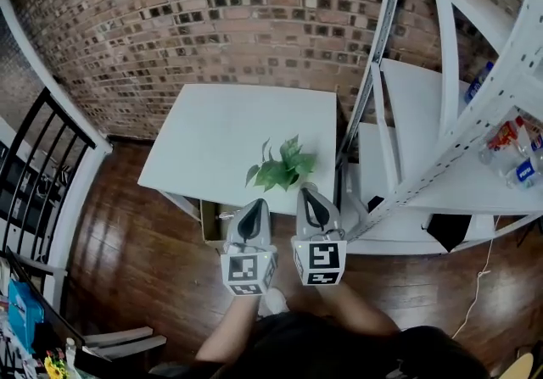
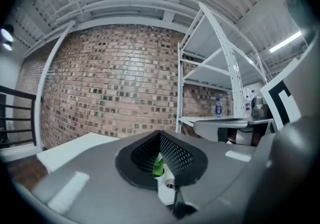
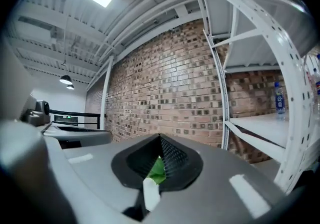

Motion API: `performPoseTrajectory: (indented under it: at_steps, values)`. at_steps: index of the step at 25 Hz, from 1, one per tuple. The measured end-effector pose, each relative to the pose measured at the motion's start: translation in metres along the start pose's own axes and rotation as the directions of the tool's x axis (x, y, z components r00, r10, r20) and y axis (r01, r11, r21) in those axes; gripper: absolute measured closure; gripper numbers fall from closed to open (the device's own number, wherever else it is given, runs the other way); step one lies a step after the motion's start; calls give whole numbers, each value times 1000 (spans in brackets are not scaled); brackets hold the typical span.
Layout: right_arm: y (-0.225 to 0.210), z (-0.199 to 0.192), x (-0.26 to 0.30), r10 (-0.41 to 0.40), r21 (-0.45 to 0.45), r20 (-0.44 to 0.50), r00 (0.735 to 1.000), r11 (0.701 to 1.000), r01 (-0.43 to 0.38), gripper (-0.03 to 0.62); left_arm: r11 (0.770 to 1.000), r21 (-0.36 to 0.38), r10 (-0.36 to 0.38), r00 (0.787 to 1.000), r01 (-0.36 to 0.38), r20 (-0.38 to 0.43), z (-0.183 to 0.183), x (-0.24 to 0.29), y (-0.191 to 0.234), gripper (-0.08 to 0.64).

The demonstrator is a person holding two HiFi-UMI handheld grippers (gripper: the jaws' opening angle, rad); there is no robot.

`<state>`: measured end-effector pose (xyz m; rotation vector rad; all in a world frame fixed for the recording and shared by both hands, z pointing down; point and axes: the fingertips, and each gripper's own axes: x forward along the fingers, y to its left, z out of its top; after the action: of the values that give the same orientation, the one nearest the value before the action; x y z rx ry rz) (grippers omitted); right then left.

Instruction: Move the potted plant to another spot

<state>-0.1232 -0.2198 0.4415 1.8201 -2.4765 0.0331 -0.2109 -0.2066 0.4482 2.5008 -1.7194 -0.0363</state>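
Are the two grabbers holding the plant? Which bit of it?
Nothing looks held. The left gripper and right gripper are both shut and empty, just short of the potted plant on the white table. Its green leaves only show beyond their tips.

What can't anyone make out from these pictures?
Pot: head view, hidden beneath the leaves and behind the right claw.
Bottles on the shelf: head view, labels too small to read.
Rest of the plant: left gripper view, the left claw blocks all but a green sliver; right gripper view likewise.
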Motion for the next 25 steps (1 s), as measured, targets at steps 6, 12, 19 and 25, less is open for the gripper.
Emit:
performPoseTrajectory:
  at_steps: [6, 12, 19, 25]
  values:
    - [6, 14, -13, 19, -30, 14, 1000, 999, -18, 591, 1000, 10, -23, 999, 23, 40, 20, -7, -17, 548]
    - [17, 12, -19, 38, -34, 10, 999, 999, -38, 591, 999, 18, -37, 998, 36, 43, 24, -9, -23, 548]
    - [16, 14, -21, 45, -16, 15, 999, 999, -45, 591, 999, 16, -39, 998, 38, 47, 24, -10, -20, 548]
    - [13, 21, -23, 36, -34, 29, 999, 999, -35, 591, 999, 11, -42, 998, 42, 51, 27, -9, -20, 548]
